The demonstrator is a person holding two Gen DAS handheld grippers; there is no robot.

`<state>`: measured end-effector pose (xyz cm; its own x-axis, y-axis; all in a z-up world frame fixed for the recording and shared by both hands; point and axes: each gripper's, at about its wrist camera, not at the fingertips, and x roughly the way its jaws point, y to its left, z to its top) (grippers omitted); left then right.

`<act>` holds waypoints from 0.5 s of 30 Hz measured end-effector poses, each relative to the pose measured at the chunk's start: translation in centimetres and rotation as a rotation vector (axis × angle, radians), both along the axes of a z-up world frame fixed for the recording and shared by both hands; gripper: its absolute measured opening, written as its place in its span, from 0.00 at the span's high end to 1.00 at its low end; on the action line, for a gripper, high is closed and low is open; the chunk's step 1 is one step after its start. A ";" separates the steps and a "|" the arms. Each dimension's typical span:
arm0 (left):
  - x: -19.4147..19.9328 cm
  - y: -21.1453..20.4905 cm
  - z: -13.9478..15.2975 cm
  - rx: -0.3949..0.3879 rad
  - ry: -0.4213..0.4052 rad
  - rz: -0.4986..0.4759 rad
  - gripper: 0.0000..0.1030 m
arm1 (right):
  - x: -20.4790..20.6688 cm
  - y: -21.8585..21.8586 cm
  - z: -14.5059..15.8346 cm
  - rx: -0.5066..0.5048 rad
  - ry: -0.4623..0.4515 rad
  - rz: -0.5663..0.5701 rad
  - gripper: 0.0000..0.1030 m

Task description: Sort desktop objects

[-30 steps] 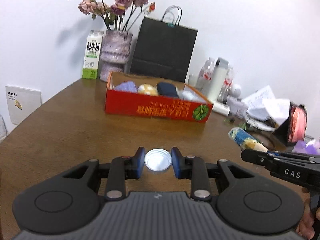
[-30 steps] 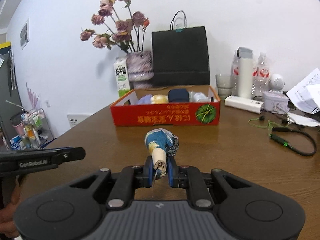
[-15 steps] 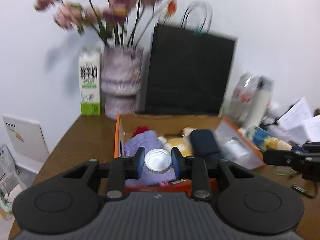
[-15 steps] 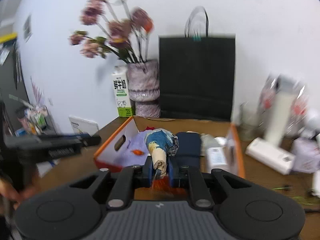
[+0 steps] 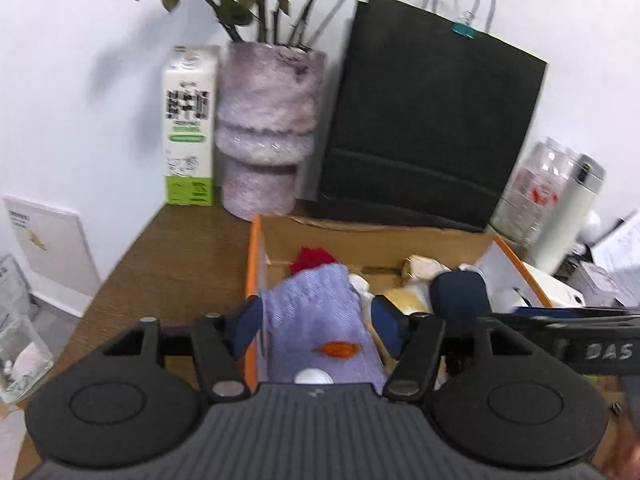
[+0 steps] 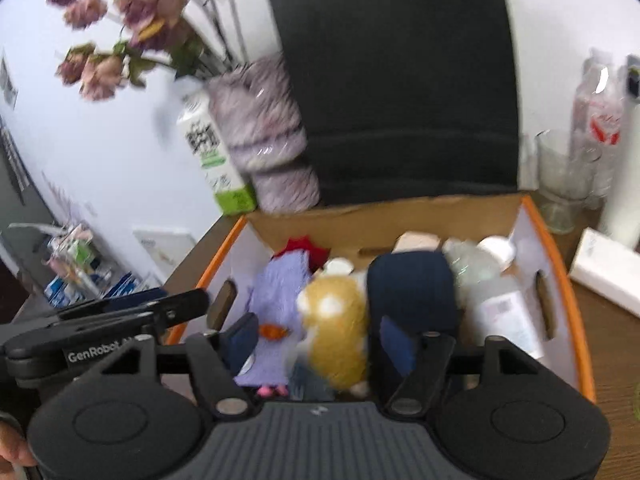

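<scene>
An orange cardboard box holds a purple plush chicken, a yellow plush, a dark blue item and a clear bottle. My left gripper is open above the box's left end, over the purple plush; a white cap lies on the plush near the gripper body. My right gripper is open above the box, over the plush toys. The left gripper's side shows in the right wrist view. The blue wrapped item is not visible.
Behind the box stand a milk carton, a purple vase with dried flowers and a black paper bag. Bottles and a white flask stand at the right, with a glass and a white box.
Both grippers moved forward over the box and opened. The white cap left the left gripper and lies on the purple plush. The blue wrapped item left the right gripper.
</scene>
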<state>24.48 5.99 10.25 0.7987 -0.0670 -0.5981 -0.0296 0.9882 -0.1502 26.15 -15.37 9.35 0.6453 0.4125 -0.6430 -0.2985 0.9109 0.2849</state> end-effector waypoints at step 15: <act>-6.6 -6.1 -0.9 0.037 -0.006 0.032 0.03 | -6.6 -4.1 0.5 -0.243 -0.130 -0.139 0.14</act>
